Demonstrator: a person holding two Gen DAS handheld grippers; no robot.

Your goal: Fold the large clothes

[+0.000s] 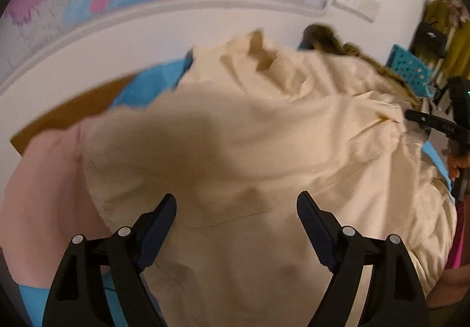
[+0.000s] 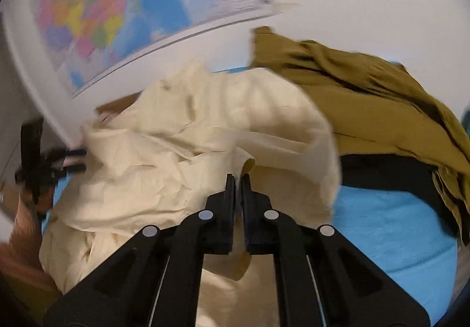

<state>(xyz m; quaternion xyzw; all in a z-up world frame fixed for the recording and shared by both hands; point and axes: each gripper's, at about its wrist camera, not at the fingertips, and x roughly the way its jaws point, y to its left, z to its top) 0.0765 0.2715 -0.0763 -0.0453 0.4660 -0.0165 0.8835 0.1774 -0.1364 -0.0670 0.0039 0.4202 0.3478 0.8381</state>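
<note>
An edge of the cream garment point(image 2: 205, 136) is pinched by the right claw point(image 2: 238, 180), while the left claw point(image 1: 236, 203) is held spread above it.

one cream garment point(image 2: 182, 150), one olive garment point(image 2: 367, 97), one pink cloth point(image 1: 44, 189), one wall map point(image 2: 97, 18), one teal basket point(image 1: 408, 65)

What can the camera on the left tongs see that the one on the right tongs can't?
Only the left view shows the left tongs up close, standing open over the cloth, a pink cloth and a teal crate. Only the right view shows the right tongs shut on the cream garment, and the olive garment spread out. Both show the cream garment, blue surface and wall map.
</note>
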